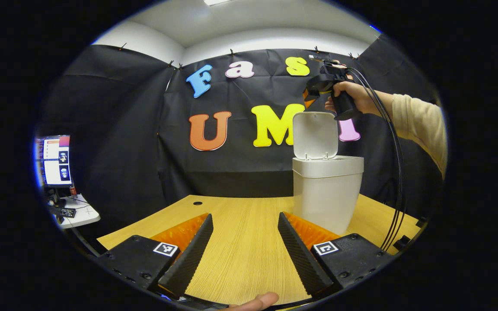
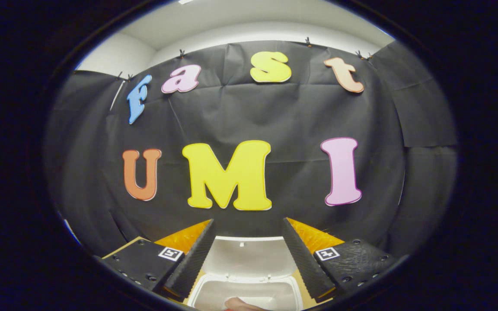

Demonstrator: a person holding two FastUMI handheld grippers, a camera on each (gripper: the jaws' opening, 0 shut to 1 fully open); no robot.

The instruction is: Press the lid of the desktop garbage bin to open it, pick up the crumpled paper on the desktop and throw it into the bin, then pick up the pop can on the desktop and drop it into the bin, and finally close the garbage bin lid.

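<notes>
The white desktop bin (image 1: 327, 190) stands on the wooden table (image 1: 240, 259), right of centre, with its lid (image 1: 316, 134) swung up and upright. My left gripper (image 1: 244, 216) hovers low over the bare tabletop to the bin's left, open with nothing between its fingers. Above the lid, a hand in a beige sleeve holds my right gripper (image 1: 314, 93). In the right gripper view, my right gripper (image 2: 248, 222) is open and empty, looking over the raised lid (image 2: 249, 255) and the bin's open mouth (image 2: 249, 283). A pinkish shape at that view's bottom edge cannot be identified.
A monitor (image 1: 54, 160) stands on a small white side table at the far left. The wooden table has a cable hole (image 1: 197, 202) near its back edge. Black cables (image 1: 398, 172) hang from the right gripper down past the bin's right side.
</notes>
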